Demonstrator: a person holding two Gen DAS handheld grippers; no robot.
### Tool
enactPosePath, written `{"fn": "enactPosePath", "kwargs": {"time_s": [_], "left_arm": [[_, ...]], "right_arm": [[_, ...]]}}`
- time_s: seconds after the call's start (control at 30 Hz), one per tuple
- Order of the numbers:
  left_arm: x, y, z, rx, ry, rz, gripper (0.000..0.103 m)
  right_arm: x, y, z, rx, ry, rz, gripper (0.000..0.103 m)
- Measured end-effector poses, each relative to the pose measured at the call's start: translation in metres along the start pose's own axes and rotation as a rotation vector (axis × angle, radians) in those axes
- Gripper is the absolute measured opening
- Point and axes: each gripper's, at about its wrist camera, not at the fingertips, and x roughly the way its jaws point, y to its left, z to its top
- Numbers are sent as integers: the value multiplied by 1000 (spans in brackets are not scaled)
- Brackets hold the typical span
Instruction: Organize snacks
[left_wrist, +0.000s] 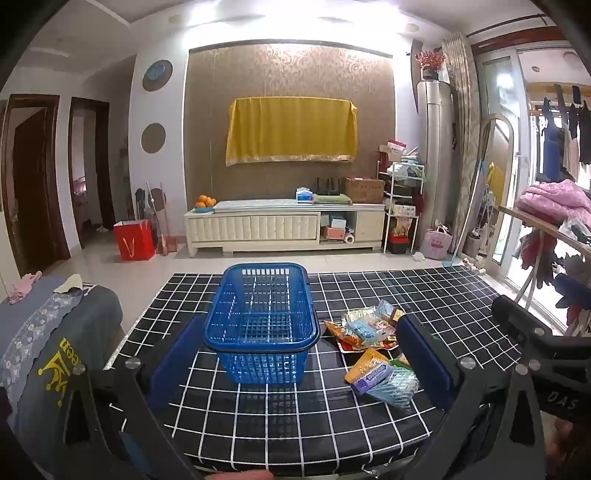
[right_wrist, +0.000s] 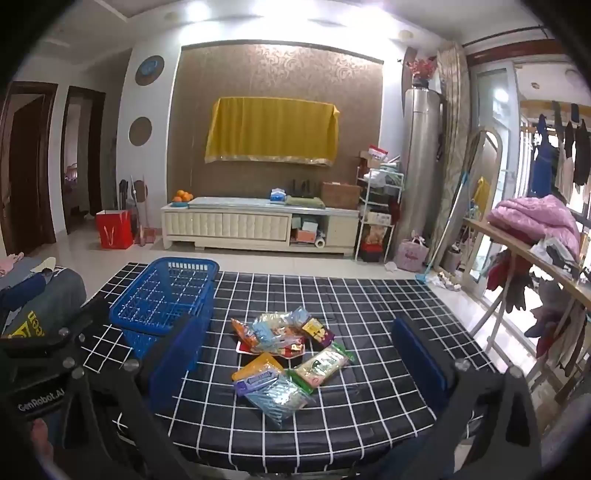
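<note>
A patterned brown wall panel (left_wrist: 291, 74) carries a yellow cloth (left_wrist: 291, 127) above a cream cabinet (left_wrist: 284, 225). Pale floor tiles (left_wrist: 207, 263) shine; glass doors (left_wrist: 498, 147) stand right.

I see a yellow cloth (left_wrist: 291, 129) on the wall, oranges (left_wrist: 205, 201) on a white cabinet (left_wrist: 255, 227), and a red bag (left_wrist: 133, 240).

Empty blue basket (left_wrist: 261, 321) upright, loose snack packets (right_wrist: 284, 354) just beside
</note>
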Motion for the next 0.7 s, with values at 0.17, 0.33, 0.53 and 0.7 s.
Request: {"fn": "enactPosePath", "kwargs": {"time_s": [0.17, 0.33, 0.53, 0.7], "left_arm": [[0, 1, -6, -16, 11, -15, 103], [1, 0, -2, -16, 27, -9, 103], [3, 2, -1, -20, 28, -11, 103], [3, 4, -2, -23, 31, -18, 103]], "right_arm": [[8, 0, -3, 10, 60, 11, 103], [6, 0, -3, 3, 57, 11, 103], [9, 1, -2, 6, 65, 21, 103], [8, 1, -3, 11, 66, 23, 103]]}}
